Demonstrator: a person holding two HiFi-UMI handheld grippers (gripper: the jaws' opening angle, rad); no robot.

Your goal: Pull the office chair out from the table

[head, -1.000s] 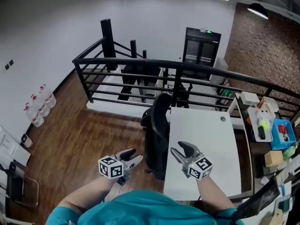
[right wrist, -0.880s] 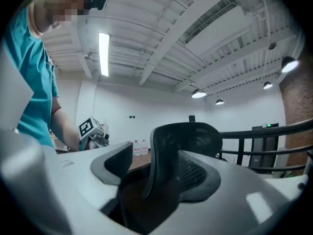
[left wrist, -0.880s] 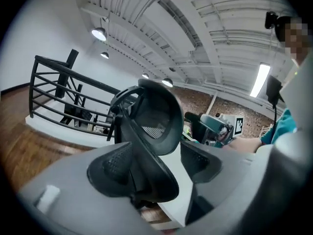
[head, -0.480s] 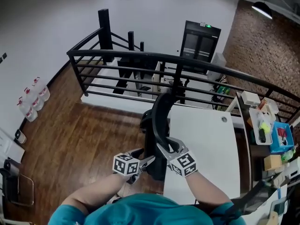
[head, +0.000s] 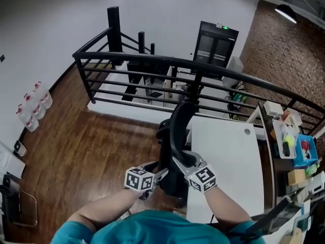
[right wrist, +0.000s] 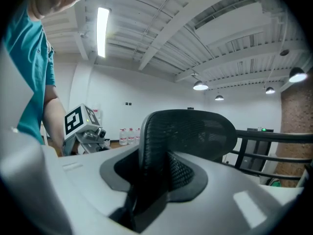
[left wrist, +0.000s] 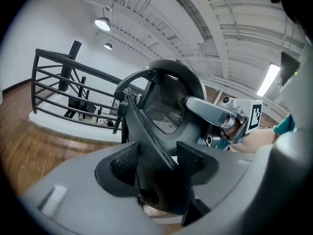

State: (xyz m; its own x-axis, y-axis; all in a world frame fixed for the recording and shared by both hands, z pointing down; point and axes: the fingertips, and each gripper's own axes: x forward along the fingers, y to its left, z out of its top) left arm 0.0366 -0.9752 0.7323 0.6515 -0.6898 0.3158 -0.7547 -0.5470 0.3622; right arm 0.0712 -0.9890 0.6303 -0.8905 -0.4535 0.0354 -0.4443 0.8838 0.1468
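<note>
Both my left tongs (head: 160, 174) and right tongs (head: 179, 160) sit at the office chair (head: 179, 128) backrest, beside the tabletop (head: 228, 156), in head view. Left gripper view: just closing, pinching its frame. Right gripper view: just closing, pinching its mesh edge.

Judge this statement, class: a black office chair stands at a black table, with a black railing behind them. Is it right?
No. The table is white, not black, as the head view shows. Corrected: a black office chair stands at a white table, with a black railing behind them.
</note>
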